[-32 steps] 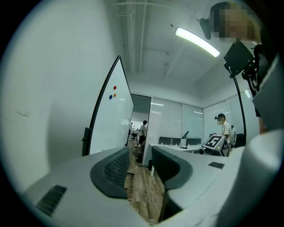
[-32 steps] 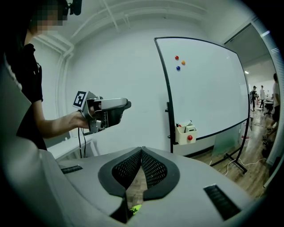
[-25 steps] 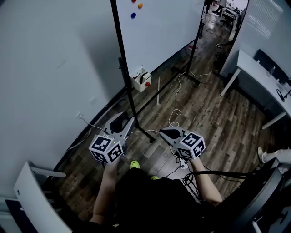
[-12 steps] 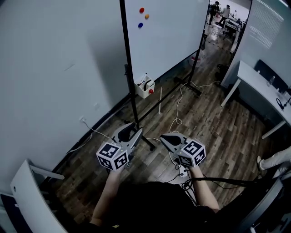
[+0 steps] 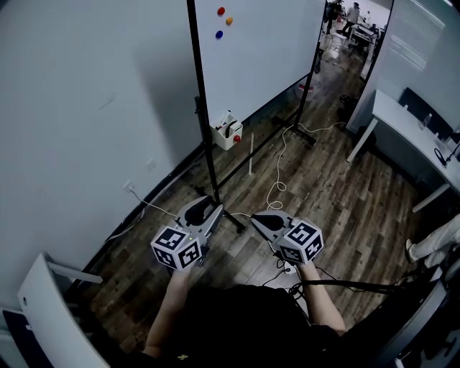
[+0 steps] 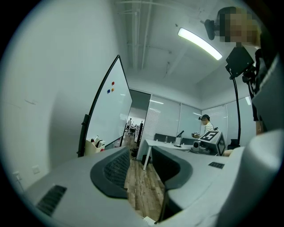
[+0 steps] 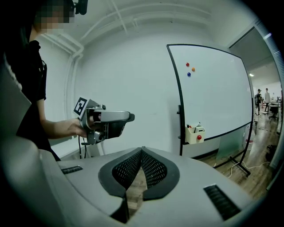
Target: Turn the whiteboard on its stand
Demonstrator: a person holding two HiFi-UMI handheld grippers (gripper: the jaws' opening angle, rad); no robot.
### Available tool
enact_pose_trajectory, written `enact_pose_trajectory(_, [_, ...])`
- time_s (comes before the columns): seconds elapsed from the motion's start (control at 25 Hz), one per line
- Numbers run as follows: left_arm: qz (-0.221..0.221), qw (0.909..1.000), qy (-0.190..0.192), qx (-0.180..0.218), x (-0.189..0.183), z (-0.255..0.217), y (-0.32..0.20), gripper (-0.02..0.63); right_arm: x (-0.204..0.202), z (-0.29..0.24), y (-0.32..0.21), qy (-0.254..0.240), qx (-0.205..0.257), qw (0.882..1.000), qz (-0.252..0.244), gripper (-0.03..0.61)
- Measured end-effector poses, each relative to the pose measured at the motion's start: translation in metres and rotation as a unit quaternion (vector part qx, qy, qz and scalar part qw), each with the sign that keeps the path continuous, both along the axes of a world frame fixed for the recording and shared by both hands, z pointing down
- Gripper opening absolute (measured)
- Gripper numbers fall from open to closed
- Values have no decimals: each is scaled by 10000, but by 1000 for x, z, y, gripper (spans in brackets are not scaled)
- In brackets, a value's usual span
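Wall (image 5: 86, 108) runs close behind the near post (image 5: 203, 129) of the stand, so there is little room on that side. If the panel swings about the post, its back edge could strike the wall. Left gripper (image 5: 205, 210) is held short of the near post, level with its foot in the head view, not touching it. Its jaws are apart, with only floor showing between them. Risk: a thin, smooth frame may slide out of a loose bite unless the jaws go squarely on it. Marker box (image 5: 226, 133) hangs just right of the near post at the board's lower edge. Any tipping of the panel would likely spill its contents. The whiteboard (image 5: 266, 50) itself spans rightward from the near post and stands upright in its frame, with three magnets (image 5: 223, 21) high up just beside that post. A jolt could shake them off. Right gripper (image 5: 260, 219) sits to the right of the near post's foot, also short of it. Its pads are closed on each other with nothing held, so it can only push, and a closed tip may skid on the glossy face. White cable (image 5: 277, 180) trails over the floor right of the near post — it could snag a foot or the person's step. Far post (image 5: 309, 79) stands well beyond, and whether its clamp is loosened can't be made out.
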State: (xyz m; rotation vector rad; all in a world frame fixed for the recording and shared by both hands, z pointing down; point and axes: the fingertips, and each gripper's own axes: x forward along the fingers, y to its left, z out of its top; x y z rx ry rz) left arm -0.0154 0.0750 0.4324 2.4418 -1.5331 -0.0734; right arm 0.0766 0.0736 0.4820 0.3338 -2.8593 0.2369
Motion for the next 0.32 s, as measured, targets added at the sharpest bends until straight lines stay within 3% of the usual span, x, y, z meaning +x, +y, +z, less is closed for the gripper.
enact_pose_trajectory(0.32, [145,9998,16,-104,12,7,-2,153,7,-1,-3,-43,20,9999,93,-3])
